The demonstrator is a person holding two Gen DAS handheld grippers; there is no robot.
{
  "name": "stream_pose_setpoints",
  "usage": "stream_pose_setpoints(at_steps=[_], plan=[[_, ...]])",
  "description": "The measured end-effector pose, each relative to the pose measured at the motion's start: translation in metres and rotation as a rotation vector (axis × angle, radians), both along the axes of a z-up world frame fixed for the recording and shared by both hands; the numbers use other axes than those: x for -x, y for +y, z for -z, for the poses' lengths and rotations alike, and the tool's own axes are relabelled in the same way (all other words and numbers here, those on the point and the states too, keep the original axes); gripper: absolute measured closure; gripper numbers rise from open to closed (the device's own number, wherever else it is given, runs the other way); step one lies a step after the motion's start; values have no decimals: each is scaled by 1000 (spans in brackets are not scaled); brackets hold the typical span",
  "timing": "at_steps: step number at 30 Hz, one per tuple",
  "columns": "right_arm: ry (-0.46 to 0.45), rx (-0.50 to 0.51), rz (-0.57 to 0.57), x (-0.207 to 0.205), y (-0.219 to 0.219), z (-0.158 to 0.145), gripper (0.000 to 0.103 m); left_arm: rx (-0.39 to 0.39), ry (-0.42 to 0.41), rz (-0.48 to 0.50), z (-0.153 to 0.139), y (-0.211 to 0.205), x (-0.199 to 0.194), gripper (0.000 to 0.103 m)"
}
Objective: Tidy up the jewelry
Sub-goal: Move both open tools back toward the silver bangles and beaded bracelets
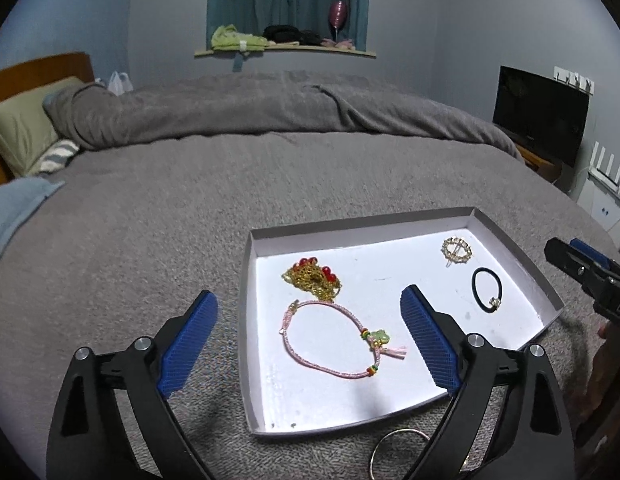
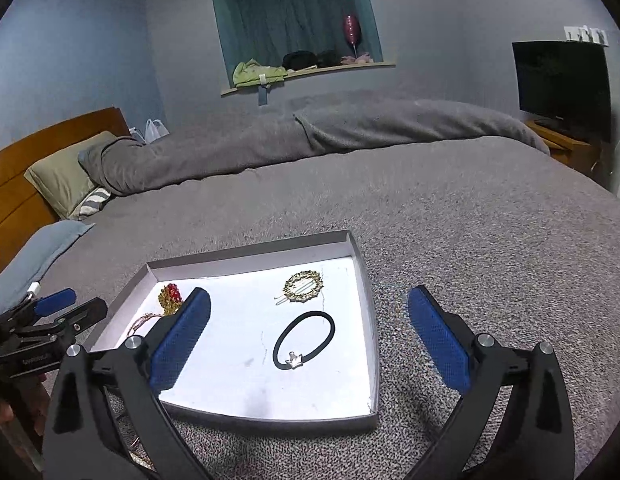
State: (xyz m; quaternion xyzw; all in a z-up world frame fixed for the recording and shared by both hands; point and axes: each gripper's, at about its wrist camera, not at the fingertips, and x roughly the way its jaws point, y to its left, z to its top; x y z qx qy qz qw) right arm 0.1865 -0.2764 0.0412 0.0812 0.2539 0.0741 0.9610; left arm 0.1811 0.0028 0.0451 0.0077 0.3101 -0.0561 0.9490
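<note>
Shallow white tray (image 1: 510, 248) on grey bed (image 1: 149, 240). Inside per left wrist view: gold chain with red beads (image 1: 314, 276) far left, pink bracelet (image 1: 330, 340) just in front of it, touching or overlapping the chain's near end, gold hair clip (image 1: 457, 251) far right, black hair tie (image 1: 487, 289) just nearer than clip. Metal ring (image 1: 398, 454) on bed just outside near tray edge, partly behind right finger.

Left gripper (image 1: 310, 336) fingers (image 1: 189, 344) spread wide, holding nothing; hovering at near-left tray corner, left finger outside tray, right finger over it.

Right wrist view: hair tie (image 2: 303, 340) and clip (image 2: 303, 286) clear, chain (image 2: 170, 298) half hidden behind left finger, bracelet mostly blocked, only a thin strand visible. Ring not seen here.

Right gripper (image 2: 310, 338) fingers (image 2: 438, 340) also spread wide, empty; left finger over tray, right finger outside right wall over bed.

Each view catches the other gripper at frame edge: right one (image 1: 590, 272) at far right of left view, left one (image 2: 57, 312) at far left of right view. TV (image 2: 566, 88) on stand in both, bigger in right view.
</note>
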Motion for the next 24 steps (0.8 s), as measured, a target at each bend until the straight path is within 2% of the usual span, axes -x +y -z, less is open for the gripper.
stream_pose_setpoints(at_steps=[13, 16, 24], plan=[[-29, -1, 10, 34, 1, 2, 5, 2, -22, -38, -8, 19, 41, 8], [-38, -13, 6, 42, 2, 0, 5, -21, -39, -42, -10, 20, 50, 8], [-46, 38, -10, 64, 12, 5, 5, -11, -75, -90, -15, 38, 69, 7]])
